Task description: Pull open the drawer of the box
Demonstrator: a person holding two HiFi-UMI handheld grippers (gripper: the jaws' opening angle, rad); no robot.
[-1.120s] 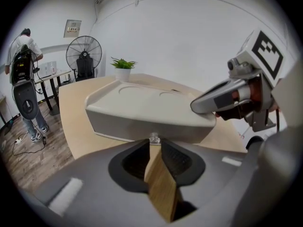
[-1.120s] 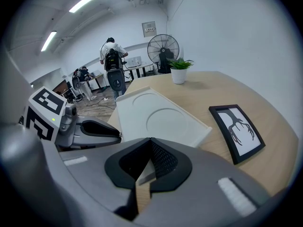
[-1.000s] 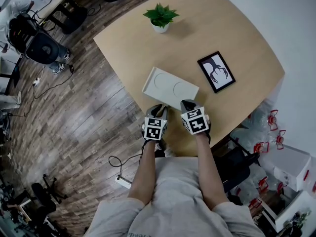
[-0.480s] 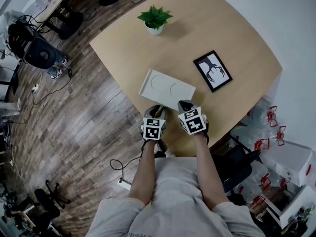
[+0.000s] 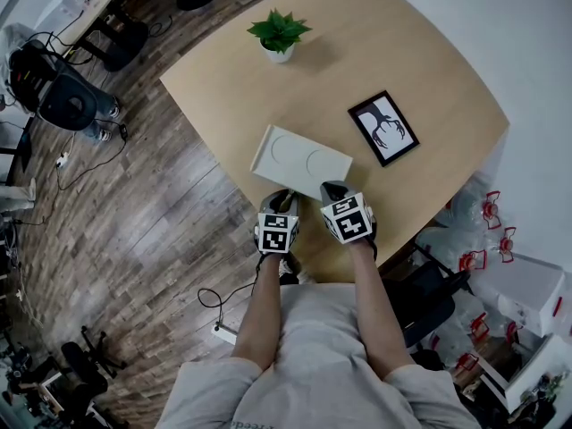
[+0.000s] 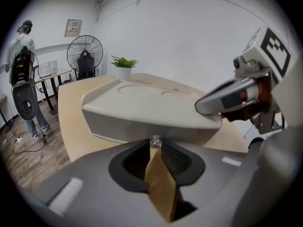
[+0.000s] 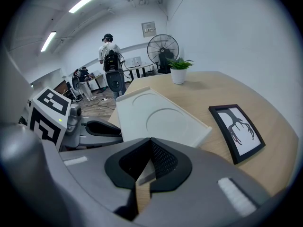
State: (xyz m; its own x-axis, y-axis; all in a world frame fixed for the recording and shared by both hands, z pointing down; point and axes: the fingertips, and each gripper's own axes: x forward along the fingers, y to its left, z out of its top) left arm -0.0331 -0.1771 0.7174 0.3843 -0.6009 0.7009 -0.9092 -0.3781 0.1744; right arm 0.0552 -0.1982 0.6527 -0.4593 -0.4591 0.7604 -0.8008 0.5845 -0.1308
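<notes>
Risks losing the small clear knob (image 6: pixel 155 141) on the front of the box (image 5: pixel 302 159): pinched only at the very tips of the left gripper (image 6: pixel 152 149), so liable to slip free under a crooked or jerky pull. Risks, too, dragging the whole box toward the near edge of the table (image 5: pixel 429 79) rather than sliding the drawer out, if not pinned firmly from above. Shows no gap along the box front, so judged not yet opened. Reaches both forearms straight ahead, side by side, to the near side of the box. Clamps the left gripper on the knob, low and level with the box front. Sets the right gripper (image 7: pixel 150 140), jaws together on nothing, just right of the left one, tips seemingly resting on the near right corner of the box top. Leaves a framed picture (image 5: pixel 383 129) right of the box and a potted plant (image 5: pixel 279 34) well beyond the box.
</notes>
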